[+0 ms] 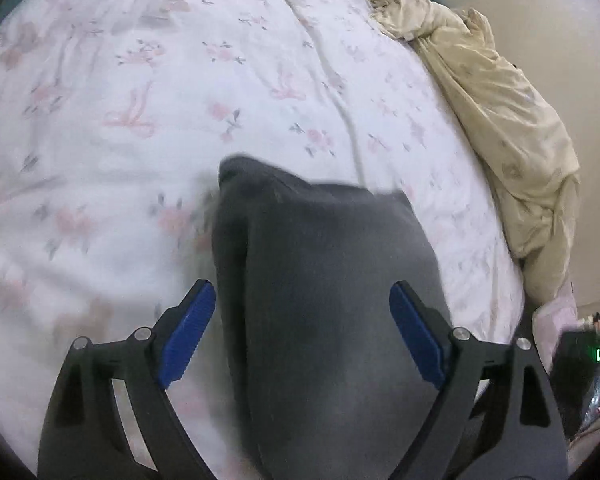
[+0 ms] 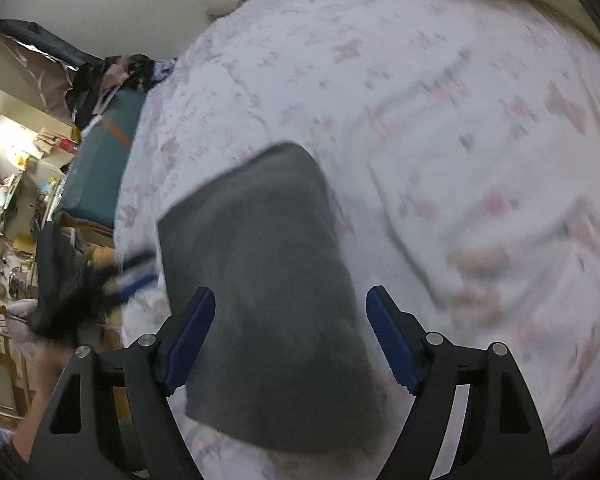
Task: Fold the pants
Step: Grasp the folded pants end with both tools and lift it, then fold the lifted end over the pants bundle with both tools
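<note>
The grey pants (image 1: 324, 280) lie folded in a compact stack on the floral bedsheet (image 1: 140, 120). In the left wrist view my left gripper (image 1: 302, 300) is open, its blue pads (image 1: 188, 332) on either side of the stack, above it. In the right wrist view the pants (image 2: 268, 304) show as a grey block, and my right gripper (image 2: 290, 312) is open, its blue pads (image 2: 388, 336) straddling them. The left gripper also shows in the right wrist view (image 2: 132, 276), blurred, at the left edge of the bed.
A crumpled cream blanket (image 1: 500, 128) lies along the bed's right side by the wall. In the right wrist view a teal mattress edge (image 2: 100, 168), dark clothes (image 2: 112, 76) and cluttered shelves (image 2: 12, 184) are left of the bed.
</note>
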{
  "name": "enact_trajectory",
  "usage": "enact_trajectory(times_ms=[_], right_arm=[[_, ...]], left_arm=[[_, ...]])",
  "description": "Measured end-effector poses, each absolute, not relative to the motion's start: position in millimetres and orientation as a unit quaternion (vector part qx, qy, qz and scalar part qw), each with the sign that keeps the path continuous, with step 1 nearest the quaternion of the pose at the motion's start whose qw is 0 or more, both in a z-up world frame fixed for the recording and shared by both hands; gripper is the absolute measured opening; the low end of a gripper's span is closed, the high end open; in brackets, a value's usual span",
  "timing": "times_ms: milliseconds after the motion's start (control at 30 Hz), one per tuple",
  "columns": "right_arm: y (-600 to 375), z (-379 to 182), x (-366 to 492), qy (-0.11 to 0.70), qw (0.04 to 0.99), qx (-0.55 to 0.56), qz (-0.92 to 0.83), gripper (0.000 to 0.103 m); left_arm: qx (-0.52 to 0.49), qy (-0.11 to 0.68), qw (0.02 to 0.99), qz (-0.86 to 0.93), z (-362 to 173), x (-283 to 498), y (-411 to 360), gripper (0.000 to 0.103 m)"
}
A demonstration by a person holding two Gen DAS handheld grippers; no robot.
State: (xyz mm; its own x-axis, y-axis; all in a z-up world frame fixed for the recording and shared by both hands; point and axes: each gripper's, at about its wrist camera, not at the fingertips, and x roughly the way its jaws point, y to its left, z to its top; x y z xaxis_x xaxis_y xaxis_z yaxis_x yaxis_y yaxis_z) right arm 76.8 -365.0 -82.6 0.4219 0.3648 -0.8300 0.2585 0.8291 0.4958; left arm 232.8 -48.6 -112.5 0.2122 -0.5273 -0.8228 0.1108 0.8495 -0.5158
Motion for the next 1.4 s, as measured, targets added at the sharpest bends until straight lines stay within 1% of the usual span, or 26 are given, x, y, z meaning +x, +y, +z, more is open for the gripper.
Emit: enact_trajectory(times_ms=[67,167,233,267,300,333,400,467,500,533,600,800,867,900,933,967,1000,1033,1100,1133,1267,1400], right_arm=[[-369.3,-79.8,72.6,0.532,0.793,0.295,0.030,0.080],[-375.8,-78.0,67.0,0.528,0.801,0.283,0.012,0.080],[-380.1,-83.1,65.5,0.535,0.793,0.290,0.005,0.080],[-383.1,-85.4,64.3,0.536,0.789,0.299,0.004,0.080],[-384.8,-86.8,64.6,0.537,0.786,0.305,0.003,0.080],[-386.8,-89.4,64.9,0.539,0.782,0.313,0.003,0.080],[-390.9,-97.4,64.8,0.541,0.768,0.343,0.009,0.080],[-391.5,-106.6,63.7,0.546,0.751,0.371,0.022,0.086],[-389.5,-112.5,64.1,0.552,0.743,0.378,0.029,0.093],[-386.8,-116.9,63.9,0.557,0.738,0.380,0.031,0.096],[-379.2,-128.6,66.5,0.570,0.724,0.387,0.044,0.098],[-346.7,-177.1,74.3,0.616,0.672,0.404,0.072,0.098],[-337.3,-181.1,75.1,0.610,0.687,0.388,0.074,0.101],[-334.6,-177.3,74.8,0.594,0.707,0.378,0.072,0.099],[-333.7,-173.2,73.0,0.576,0.723,0.376,0.069,0.089],[-331.7,-171.0,70.9,0.568,0.733,0.370,0.065,0.085],[-330.1,-166.8,67.4,0.557,0.742,0.367,0.070,0.073],[-328.1,-160.1,65.3,0.551,0.752,0.356,0.075,0.063],[-326.1,-145.4,64.1,0.542,0.762,0.343,0.088,0.056],[-326.5,-135.8,64.1,0.533,0.770,0.338,0.096,0.054],[-324.7,-107.2,76.9,0.530,0.780,0.303,0.138,0.054],[-317.0,-71.5,117.5,0.528,0.780,0.243,0.232,0.054]], left_arm=[[-0.187,0.580,0.760,-0.227,-119.9,237.7,-54.5,0.087],[-0.151,0.593,0.755,-0.235,-134.6,252.7,-72.1,0.087],[-0.152,0.599,0.749,-0.239,-139.3,259.2,-73.3,0.087],[-0.159,0.597,0.748,-0.244,-142.8,264.0,-74.7,0.084],[-0.158,0.595,0.748,-0.246,-145.6,265.4,-74.1,0.067],[-0.153,0.594,0.748,-0.253,-146.6,265.5,-74.3,0.056],[-0.122,0.590,0.755,-0.260,-147.8,263.7,-79.1,0.025],[-0.091,0.573,0.766,-0.277,-140.0,260.7,-83.8,0.016],[-0.088,0.571,0.767,-0.279,-137.3,260.0,-84.2,0.014],[-0.087,0.571,0.767,-0.280,-134.4,260.1,-83.8,0.014],[-0.080,0.569,0.769,-0.279,-131.0,260.1,-84.7,0.013],[-0.071,0.569,0.779,-0.253,-125.9,256.2,-89.2,0.012],[-0.063,0.566,0.783,-0.250,-125.0,253.1,-90.3,0.012],[-0.053,0.564,0.786,-0.247,-125.4,250.8,-91.9,0.012],[-0.053,0.563,0.788,-0.245,-125.7,249.9,-91.2,0.012],[-0.064,0.562,0.788,-0.244,-125.9,250.1,-88.0,0.012],[-0.074,0.561,0.788,-0.244,-125.1,250.4,-85.2,0.012],[-0.081,0.558,0.789,-0.244,-122.7,249.8,-82.2,0.011],[-0.083,0.547,0.793,-0.255,-114.6,246.1,-78.9,0.010],[-0.080,0.538,0.797,-0.261,-106.3,242.9,-75.7,0.010],[-0.120,0.527,0.803,-0.252,-72.9,234.3,-48.6,0.010],[-0.163,0.497,0.828,-0.201,-29.9,201.7,2.2,0.010]])
